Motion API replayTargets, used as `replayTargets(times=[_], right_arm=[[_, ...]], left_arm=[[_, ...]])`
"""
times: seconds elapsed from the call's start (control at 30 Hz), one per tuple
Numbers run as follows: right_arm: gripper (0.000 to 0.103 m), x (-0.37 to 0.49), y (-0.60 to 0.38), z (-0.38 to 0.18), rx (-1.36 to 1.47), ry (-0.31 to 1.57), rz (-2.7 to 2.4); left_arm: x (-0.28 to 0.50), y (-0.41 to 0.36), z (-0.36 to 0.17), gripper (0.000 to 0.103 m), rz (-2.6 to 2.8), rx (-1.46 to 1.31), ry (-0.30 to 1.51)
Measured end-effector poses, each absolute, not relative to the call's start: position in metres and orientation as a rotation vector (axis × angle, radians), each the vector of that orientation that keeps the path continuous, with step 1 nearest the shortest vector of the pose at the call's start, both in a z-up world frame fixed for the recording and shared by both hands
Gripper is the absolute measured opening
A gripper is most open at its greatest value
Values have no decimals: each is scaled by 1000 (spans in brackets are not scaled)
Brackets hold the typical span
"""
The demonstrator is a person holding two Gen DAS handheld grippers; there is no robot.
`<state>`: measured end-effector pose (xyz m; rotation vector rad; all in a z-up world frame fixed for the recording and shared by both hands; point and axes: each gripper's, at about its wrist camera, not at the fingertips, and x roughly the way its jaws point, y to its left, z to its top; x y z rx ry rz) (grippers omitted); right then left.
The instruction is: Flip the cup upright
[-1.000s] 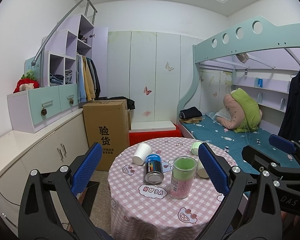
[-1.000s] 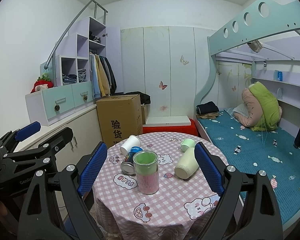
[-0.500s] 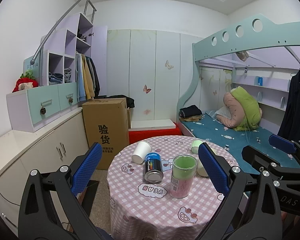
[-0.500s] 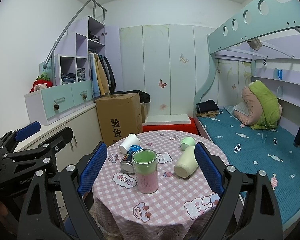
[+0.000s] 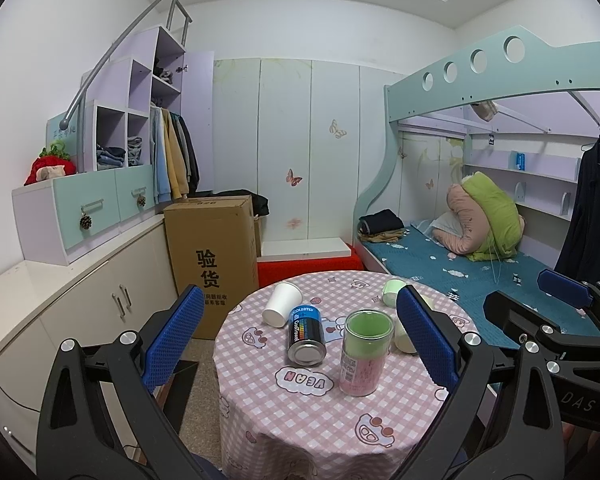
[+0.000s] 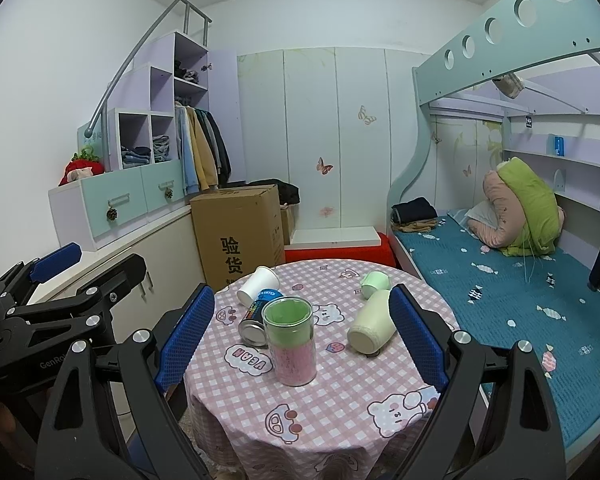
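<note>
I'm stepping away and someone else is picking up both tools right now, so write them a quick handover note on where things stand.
Left tool: open, empty, short of the table.
Right tool: open, empty, also short of the table.
On the checked round table: white paper cup on its side at the far left; cream cup on its side at the right; small green cup tipped behind it. The blue can also lies down; the clear tumbler stands upright in the middle.
Done: nothing yet, no cup touched.
Left: grasp a lying cup and stand it mouth up. The cream one looks nearest the right tool.
</note>
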<state>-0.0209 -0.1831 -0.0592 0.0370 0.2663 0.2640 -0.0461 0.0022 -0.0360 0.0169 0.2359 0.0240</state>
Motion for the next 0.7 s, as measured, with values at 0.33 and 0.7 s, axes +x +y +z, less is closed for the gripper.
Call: replayTargets(times=[0.33, 0.7], right_arm=[[86, -20, -184, -60, 38, 268, 264], [86, -17, -183, -62, 40, 279, 264]], left_arm=[[-46, 1, -36, 97, 24, 17, 238], [-39, -2, -40, 97, 26, 20, 246]])
